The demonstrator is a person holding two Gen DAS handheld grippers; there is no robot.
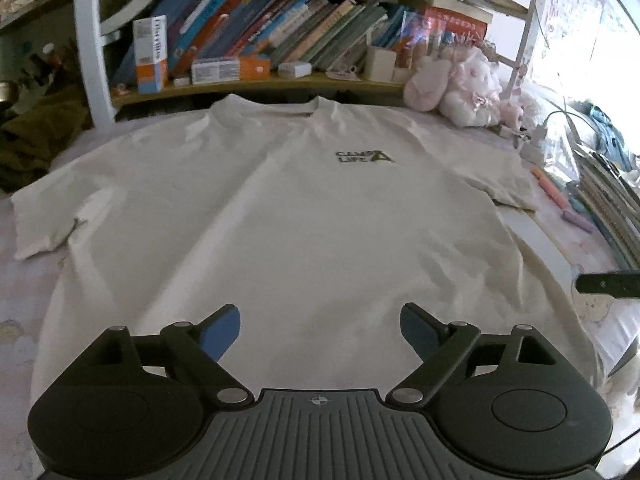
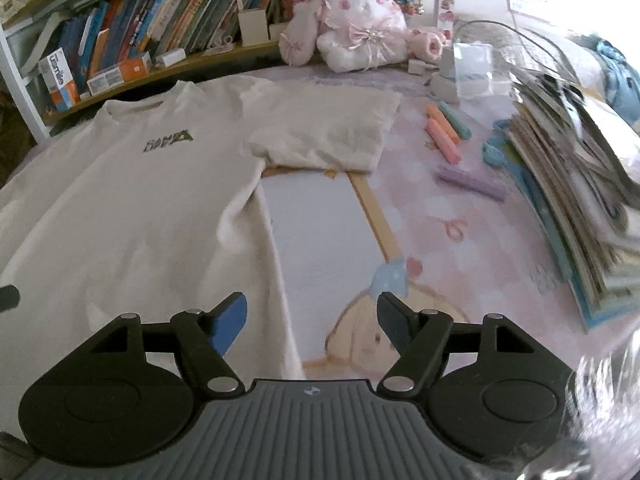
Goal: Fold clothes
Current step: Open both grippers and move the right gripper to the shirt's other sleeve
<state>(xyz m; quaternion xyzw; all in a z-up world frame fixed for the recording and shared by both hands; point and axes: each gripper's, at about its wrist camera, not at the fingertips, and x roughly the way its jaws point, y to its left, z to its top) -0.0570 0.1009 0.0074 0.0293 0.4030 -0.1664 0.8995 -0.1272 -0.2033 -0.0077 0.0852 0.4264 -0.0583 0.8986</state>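
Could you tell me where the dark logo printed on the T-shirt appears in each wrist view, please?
Left wrist view: the logo sits right of centre, in the upper half.
Right wrist view: the logo sits upper left, blurred.
Shared landmark: the pink plush toy by the bookshelf.

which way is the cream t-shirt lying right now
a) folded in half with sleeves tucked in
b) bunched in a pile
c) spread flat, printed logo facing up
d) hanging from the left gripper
c: the t-shirt lies spread flat on the table, its dark chest logo facing up and both sleeves out to the sides, and the open left gripper holds nothing.
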